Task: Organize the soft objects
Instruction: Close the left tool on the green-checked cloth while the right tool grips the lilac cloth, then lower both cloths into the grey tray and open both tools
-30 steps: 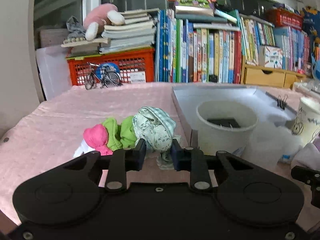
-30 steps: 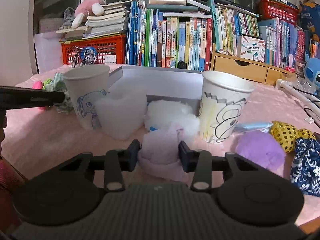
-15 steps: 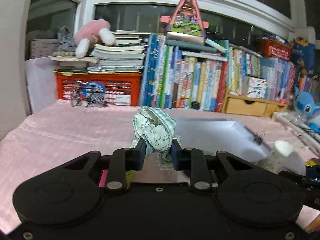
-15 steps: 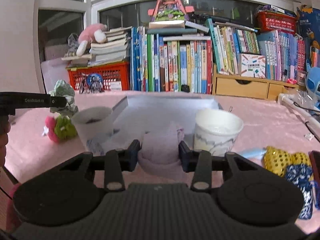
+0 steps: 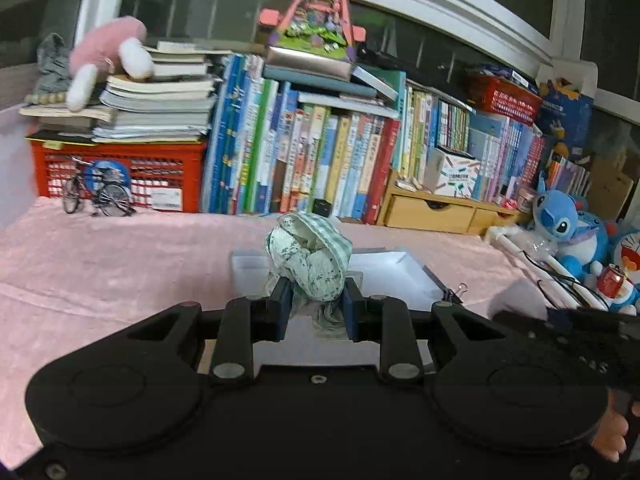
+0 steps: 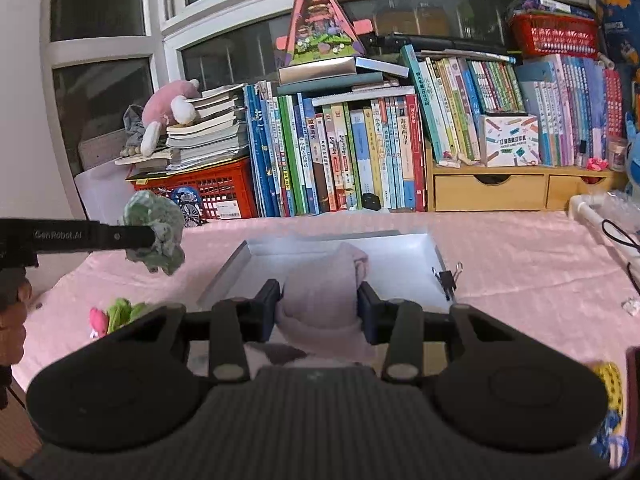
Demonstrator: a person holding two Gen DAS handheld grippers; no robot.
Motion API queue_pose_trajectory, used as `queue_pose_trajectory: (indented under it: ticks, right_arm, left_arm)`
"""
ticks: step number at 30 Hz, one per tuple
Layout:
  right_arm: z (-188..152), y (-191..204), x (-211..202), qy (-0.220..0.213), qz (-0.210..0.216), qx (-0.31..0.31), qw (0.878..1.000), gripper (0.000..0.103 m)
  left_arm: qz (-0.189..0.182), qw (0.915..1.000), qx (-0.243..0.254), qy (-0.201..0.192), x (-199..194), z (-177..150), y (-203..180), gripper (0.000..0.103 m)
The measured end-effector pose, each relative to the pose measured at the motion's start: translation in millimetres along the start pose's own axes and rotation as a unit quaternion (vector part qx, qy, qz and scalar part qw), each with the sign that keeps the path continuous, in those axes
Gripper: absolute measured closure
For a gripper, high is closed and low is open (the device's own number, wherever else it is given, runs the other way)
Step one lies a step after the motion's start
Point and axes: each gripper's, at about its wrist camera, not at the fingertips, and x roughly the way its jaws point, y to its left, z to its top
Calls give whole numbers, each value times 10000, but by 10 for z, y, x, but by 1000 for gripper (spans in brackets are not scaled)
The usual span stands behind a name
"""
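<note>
Each hand-held gripper pinches a bundle: left (image 5: pixel 314 310) green cloth (image 5: pixel 308 264), right (image 6: pixel 319 312) pink cloth (image 6: pixel 324 296); either could slip short of the tray (image 6: pixel 424 248).

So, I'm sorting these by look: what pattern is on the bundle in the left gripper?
Pale green cloth bundle, part speckled print, part checked; clearest in the left wrist view.

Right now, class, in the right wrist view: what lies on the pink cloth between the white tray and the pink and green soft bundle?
Only bare pink tablecloth lies between white tray and bundle.
</note>
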Motion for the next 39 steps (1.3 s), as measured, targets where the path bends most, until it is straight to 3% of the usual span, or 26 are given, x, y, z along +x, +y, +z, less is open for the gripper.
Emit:
queue_pose_trajectory:
  ticks: [7, 12, 19, 29, 39]
  right_arm:
    - [316, -267, 397, 444, -37, 189, 9988, 57]
    - [490, -414, 727, 920, -269, 113, 9953, 57]
    - [600, -587, 1127, 1531, -335, 319, 9871, 57]
    - [468, -788, 1634, 2207, -508, 740, 9712, 57]
    - [349, -798, 1847, 2502, -557, 798, 9633, 56]
  left_arm:
    - [-343, 9968, -109, 713, 511, 276, -118, 78]
    - [-382, 9913, -190, 1242, 1001, 448, -197, 78]
    - [-285, 9797, -416, 1938, 1651, 437, -299, 78]
    - [-201, 9668, -697, 2450, 2146, 291, -271, 78]
    - [-133, 9642, -672, 2563, 2290, 242, -298, 77]
